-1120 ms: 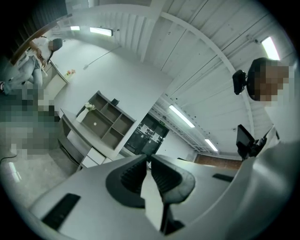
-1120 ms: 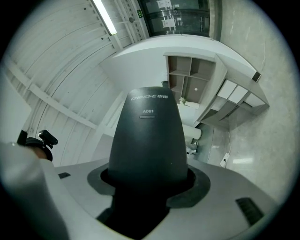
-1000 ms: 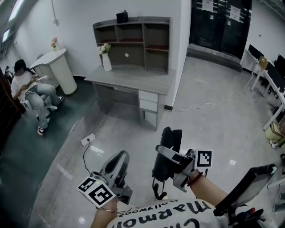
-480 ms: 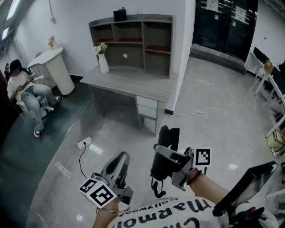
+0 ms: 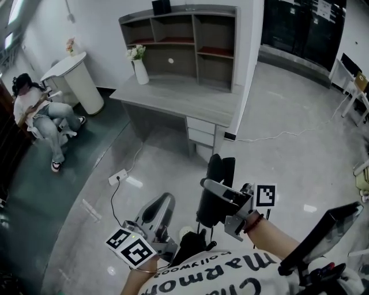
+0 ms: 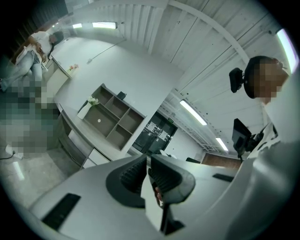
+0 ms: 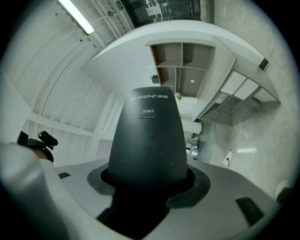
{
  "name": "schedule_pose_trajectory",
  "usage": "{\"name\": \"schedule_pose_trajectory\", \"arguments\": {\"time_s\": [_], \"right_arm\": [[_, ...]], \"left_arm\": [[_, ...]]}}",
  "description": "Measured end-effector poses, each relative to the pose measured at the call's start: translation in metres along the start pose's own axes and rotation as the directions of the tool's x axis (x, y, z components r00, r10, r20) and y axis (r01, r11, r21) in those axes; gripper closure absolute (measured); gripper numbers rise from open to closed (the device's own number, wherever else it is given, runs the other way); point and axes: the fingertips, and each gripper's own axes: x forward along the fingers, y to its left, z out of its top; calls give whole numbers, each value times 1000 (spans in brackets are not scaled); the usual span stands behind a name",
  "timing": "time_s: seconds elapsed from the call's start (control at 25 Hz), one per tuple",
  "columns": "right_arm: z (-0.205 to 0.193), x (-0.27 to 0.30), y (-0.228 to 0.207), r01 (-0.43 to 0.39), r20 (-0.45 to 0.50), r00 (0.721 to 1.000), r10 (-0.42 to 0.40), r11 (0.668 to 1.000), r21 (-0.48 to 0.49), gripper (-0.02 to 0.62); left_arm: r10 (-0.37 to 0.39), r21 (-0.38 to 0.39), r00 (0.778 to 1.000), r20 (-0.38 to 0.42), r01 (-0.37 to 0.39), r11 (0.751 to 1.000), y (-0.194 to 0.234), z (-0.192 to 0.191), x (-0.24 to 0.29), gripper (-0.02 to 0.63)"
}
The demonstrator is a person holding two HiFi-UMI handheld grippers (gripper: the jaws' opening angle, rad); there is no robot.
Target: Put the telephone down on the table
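Observation:
A black telephone (image 5: pixel 221 173) stands upright between the jaws of my right gripper (image 5: pixel 218 201), which is shut on it. In the right gripper view the telephone (image 7: pixel 147 140) fills the space between the jaws and hides the fingertips. Low at the left of the head view, my left gripper (image 5: pixel 163 204) hangs over the floor with its jaws shut and nothing in them; the left gripper view shows the left gripper (image 6: pixel 146 165) with its pads together. The grey table (image 5: pixel 179 101), a desk with a shelf unit on top, stands ahead, well apart from both grippers.
A white vase with flowers (image 5: pixel 140 72) stands on the desk's left end. A black box (image 5: pixel 161 7) tops the shelf unit. A person (image 5: pixel 34 109) sits at far left beside a white round cabinet (image 5: pixel 81 83). A power strip (image 5: pixel 117 177) lies on the floor.
The desk has come nearer and sits lower in the head view. Both grippers have travelled toward it, the telephone still in the right one.

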Motion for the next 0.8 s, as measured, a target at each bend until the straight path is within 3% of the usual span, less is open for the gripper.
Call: {"name": "schedule_pose_trajectory", "arguments": {"time_s": [0.24, 0.8], "right_arm": [[33, 39, -27, 4, 20, 1000, -4, 1000, -1, 314], [148, 177, -75, -30, 100, 995, 32, 999, -19, 314]], "left_arm": [[-11, -16, 1000, -7, 11, 1000, 44, 25, 31, 574], [-85, 26, 996, -33, 86, 996, 161, 138, 127, 574]]}}
